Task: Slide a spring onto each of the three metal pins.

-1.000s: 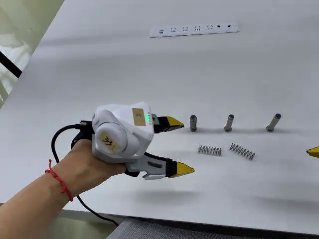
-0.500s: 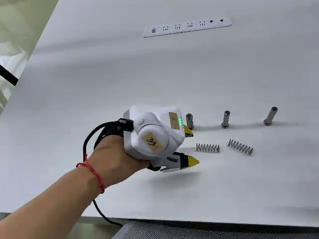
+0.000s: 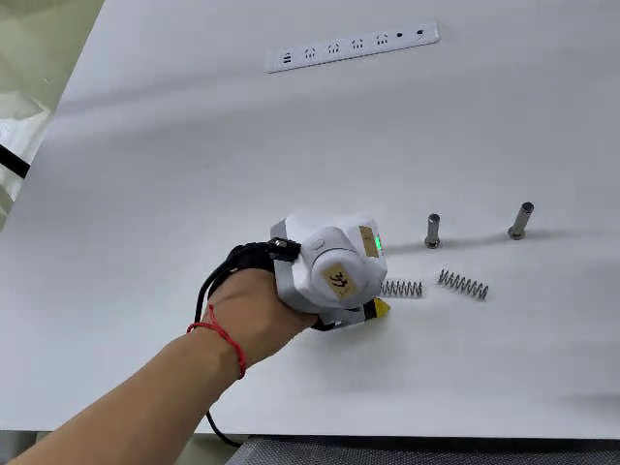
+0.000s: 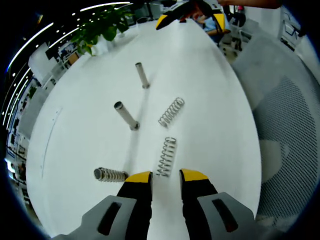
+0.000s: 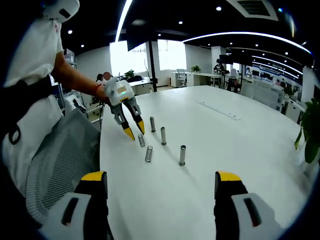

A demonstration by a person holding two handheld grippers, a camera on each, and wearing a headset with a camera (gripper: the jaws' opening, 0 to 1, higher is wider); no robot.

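Two bare metal pins (image 3: 432, 231) (image 3: 521, 220) stand on the white table (image 3: 174, 174). The third pin (image 4: 111, 174) carries a spring and sits left of my left gripper's jaws. Two loose springs lie flat: the near spring (image 4: 166, 156) (image 3: 401, 288) and the far spring (image 4: 171, 111) (image 3: 462, 284). My left gripper (image 4: 166, 176) (image 3: 378, 304) hovers low, open by a narrow gap, its yellow tips just short of the near spring's end, holding nothing. My right gripper (image 5: 161, 177) is wide open and holds nothing, well back from the pins (image 5: 163, 135).
A white power strip (image 3: 352, 46) lies at the far side of the table. A grey mesh chair (image 4: 295, 150) stands by the table's near edge. A black cable trails from the left gripper over that edge.
My left gripper has moved right and down toward the near spring, and its jaws have narrowed from wide open. It now hides the spring-loaded pin in the head view.
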